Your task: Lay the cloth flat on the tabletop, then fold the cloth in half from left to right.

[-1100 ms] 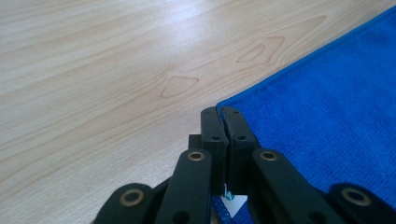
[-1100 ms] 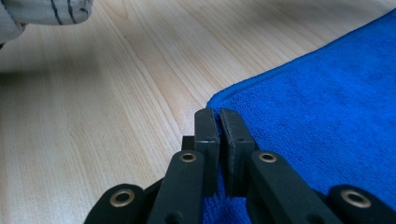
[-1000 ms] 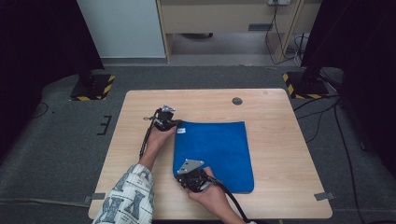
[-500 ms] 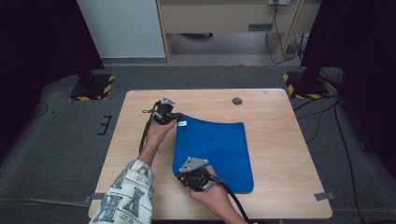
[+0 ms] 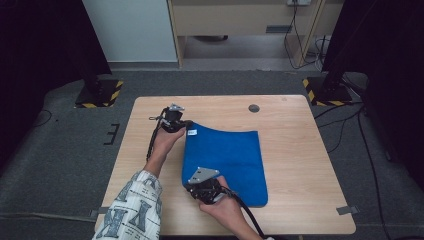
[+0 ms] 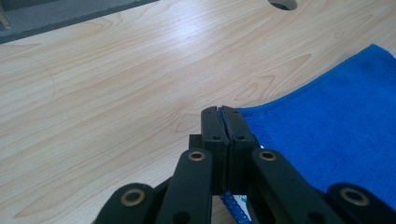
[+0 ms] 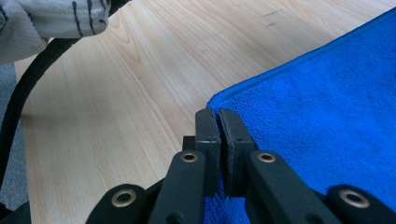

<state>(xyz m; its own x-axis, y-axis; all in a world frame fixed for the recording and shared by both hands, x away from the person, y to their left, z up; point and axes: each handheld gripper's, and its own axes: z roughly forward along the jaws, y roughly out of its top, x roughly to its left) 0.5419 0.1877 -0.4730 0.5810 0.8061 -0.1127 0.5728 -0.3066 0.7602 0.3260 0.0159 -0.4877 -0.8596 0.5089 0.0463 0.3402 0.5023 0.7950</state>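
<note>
Jaws of both the left gripper (image 5: 181, 122) and right gripper (image 5: 192, 186) are pinching corners of the blue cloth (image 5: 227, 160) (far-left and near-left), which is lying on the wooden table (image 5: 300, 150).

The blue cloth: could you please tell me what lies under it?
Under the blue cloth the wooden table shows around its edges; whatever is beneath its middle is covered. Both tongs pinch its left corners.
</note>
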